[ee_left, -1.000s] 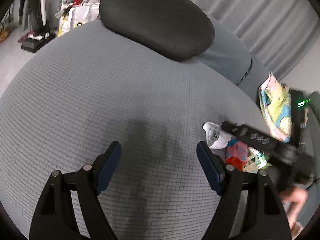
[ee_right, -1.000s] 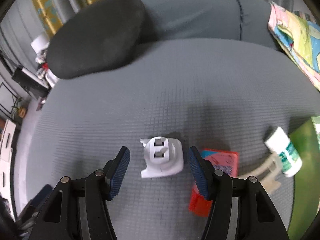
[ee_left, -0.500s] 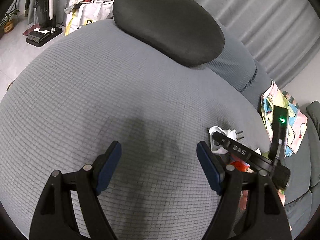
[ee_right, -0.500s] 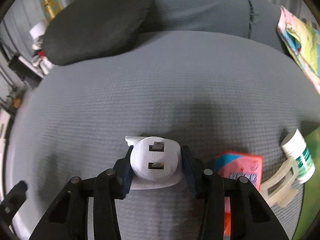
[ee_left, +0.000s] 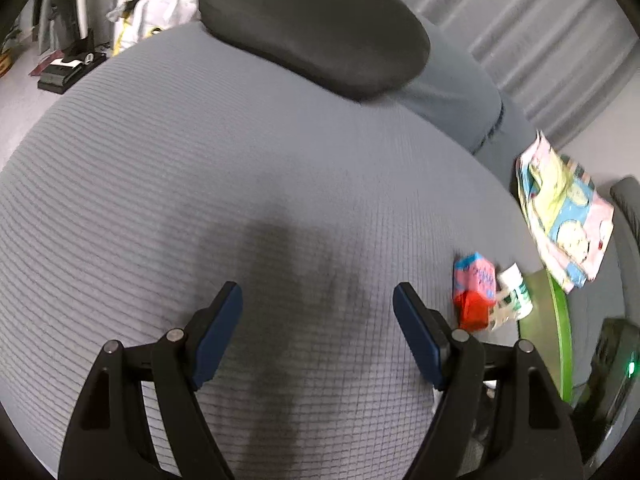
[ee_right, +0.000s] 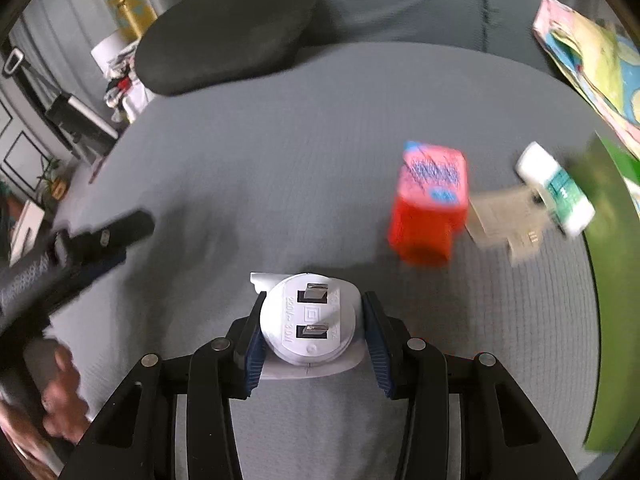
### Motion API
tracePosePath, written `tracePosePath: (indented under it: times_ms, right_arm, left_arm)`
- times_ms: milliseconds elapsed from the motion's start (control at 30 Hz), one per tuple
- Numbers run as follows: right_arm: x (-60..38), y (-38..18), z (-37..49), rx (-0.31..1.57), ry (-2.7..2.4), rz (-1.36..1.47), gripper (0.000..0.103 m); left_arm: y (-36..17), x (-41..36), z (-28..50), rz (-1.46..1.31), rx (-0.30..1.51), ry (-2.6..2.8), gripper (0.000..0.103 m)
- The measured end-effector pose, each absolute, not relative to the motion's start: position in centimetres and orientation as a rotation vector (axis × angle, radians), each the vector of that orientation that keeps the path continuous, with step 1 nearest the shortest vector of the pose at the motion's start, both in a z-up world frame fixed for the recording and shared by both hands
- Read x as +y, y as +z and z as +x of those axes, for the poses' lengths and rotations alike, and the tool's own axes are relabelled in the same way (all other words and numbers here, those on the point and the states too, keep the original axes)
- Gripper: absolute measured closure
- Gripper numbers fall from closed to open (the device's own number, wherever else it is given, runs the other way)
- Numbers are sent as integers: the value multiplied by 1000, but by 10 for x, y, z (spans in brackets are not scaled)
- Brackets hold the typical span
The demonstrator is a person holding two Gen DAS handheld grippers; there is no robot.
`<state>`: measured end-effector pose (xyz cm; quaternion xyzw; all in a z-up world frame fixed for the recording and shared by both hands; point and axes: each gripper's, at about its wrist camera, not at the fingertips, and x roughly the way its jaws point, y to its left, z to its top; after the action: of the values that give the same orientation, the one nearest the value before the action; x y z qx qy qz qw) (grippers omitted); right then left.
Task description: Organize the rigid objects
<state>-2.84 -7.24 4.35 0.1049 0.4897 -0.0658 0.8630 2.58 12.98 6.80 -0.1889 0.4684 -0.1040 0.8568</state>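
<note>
Grey sofa seat [ee_right: 320, 160] carries a black cushion [ee_right: 228, 28] at its back. Left gripper [ee_left: 318, 312] hangs over bare fabric, jaws apart, nothing between them. Right gripper [ee_right: 312, 332] is clamped on the white plug adapter [ee_right: 308, 320], prongs facing the camera. Red-pink box [ee_right: 430, 204] and small white bottle [ee_right: 556, 188] lie near the seat's right side.

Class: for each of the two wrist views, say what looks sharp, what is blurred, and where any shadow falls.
Left wrist view: dark shadow on the grey cushion, red box slightly soft, edges bent by the fisheye. Right wrist view: white plug in the jaws sharp; red box, white bottle and left gripper motion-smeared.
</note>
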Motion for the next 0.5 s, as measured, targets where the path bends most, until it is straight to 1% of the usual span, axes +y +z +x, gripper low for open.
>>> tracePosePath:
  times_ms: [67,100,133,167,233,500]
  right_arm:
    - [-72,39,-30,1030,-145,196,57]
    - [-71,38,-31,1023,-147,190,55]
    - [-74,39,-32,1009,-141,197,47]
    - [-76,41,-32,995,-134,213,36]
    - [-82,48,-37,963,-97,257,27]
    - [-124,75,-58,863,-4,454,26]
  left_arm:
    - [65,123,24,-371,993,-222,26]
    - [64,118,23,-360,998,-227,26]
    - [63,115,22,-352,1004,-236,26]
    - [61,111,19,-345,1012,-251,26]
    - [60,107,16,-336,1017,-276,26]
    - [59,93,6,-330,1036,-396,26]
